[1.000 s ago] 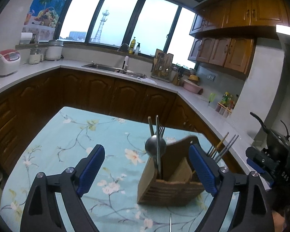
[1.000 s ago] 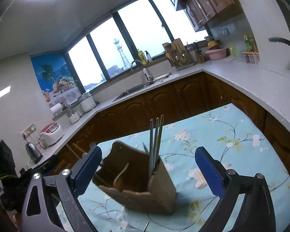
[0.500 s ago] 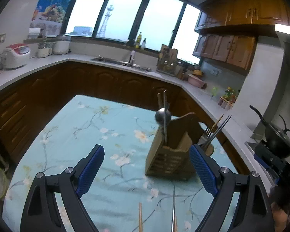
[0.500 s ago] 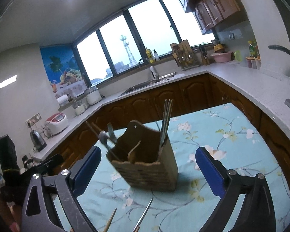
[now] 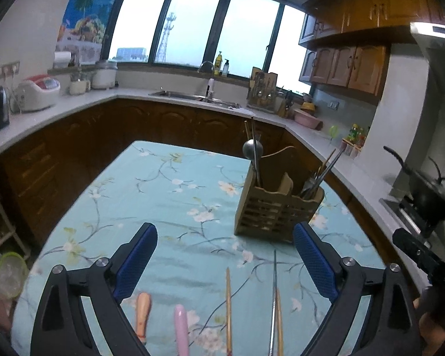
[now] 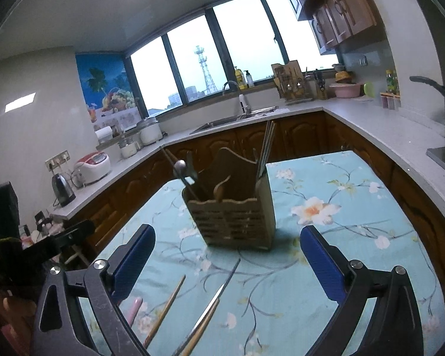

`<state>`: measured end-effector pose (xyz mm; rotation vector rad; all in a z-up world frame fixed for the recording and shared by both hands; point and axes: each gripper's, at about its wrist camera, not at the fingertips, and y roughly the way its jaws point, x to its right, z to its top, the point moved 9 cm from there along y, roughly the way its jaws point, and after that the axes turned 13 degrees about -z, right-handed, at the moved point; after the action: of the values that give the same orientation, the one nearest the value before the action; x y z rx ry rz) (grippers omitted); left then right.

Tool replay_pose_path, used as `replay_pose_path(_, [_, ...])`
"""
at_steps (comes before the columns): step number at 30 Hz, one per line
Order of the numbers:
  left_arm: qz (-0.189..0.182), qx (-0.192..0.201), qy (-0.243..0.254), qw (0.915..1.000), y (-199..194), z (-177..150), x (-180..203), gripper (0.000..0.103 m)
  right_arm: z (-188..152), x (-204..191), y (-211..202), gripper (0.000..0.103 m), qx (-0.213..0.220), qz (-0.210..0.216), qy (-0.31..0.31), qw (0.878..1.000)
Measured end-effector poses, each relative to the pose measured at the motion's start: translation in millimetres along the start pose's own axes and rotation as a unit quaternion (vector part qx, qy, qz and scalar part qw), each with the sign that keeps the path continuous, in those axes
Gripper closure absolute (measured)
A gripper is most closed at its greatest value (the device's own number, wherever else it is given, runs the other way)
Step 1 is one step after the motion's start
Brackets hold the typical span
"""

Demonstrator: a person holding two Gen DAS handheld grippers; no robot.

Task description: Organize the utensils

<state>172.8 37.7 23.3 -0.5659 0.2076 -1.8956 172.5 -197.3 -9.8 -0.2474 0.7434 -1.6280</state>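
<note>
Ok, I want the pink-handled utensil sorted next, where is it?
In the left wrist view the pink handle lies on the tablecloth at the bottom edge, between the orange handle and a wooden chopstick.

Both views ride above the near end of the table, tilted down, facing the wooden utensil holder and the window wall behind it; left wrist view sits left of the holder's centre line, so the holder shows right of middle, near; right wrist view sits slightly right of it, rolled a little, holder mid-frame, about as near; shared: the holder, loose chopsticks lying before it, the floral cloth, sink counter behind; each view catches the other gripper at its edge.
</note>
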Motion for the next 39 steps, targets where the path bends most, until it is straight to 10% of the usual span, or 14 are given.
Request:
replay_pose_path(25, [0.053, 0.043, 0.061, 0.9958, -77.3, -37.6, 19.7, 0.001, -19.8, -23.0, -86.5, 0.000, 0.108, -0.046, -0.069, 0.991])
replay_pose_path(39, [0.072, 0.033, 0.073, 0.9942, -78.6, -46.3, 20.9, 0.001, -44.9, -12.0, -80.2, 0.000, 0.099, -0.056, -0.056, 0.992])
